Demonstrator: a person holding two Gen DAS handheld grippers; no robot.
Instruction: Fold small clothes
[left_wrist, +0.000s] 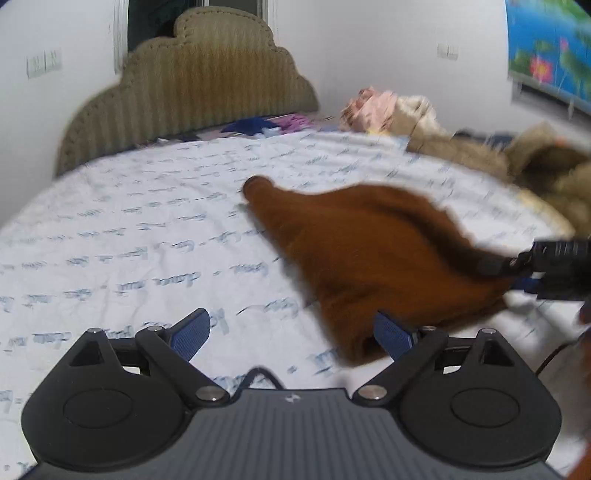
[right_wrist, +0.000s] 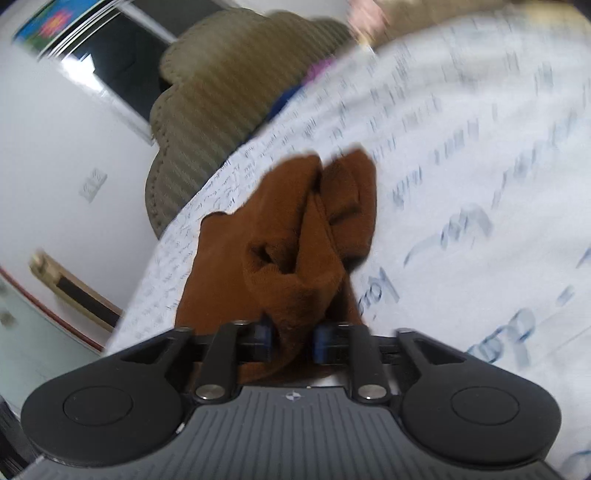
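Nearest the right wrist camera, the right claw (right_wrist: 291, 341) pinches a bunched brown garment (right_wrist: 295, 236) above the printed bed sheet (right_wrist: 480, 221). Beyond it, the left claw (left_wrist: 291, 332) gapes wide, gripping nothing, below the padded headboard (left_wrist: 192, 81).

White walls (left_wrist: 351, 44) back a scalloped tan headboard (left_wrist: 192, 81) above a script-printed white bedsheet (left_wrist: 129, 221).
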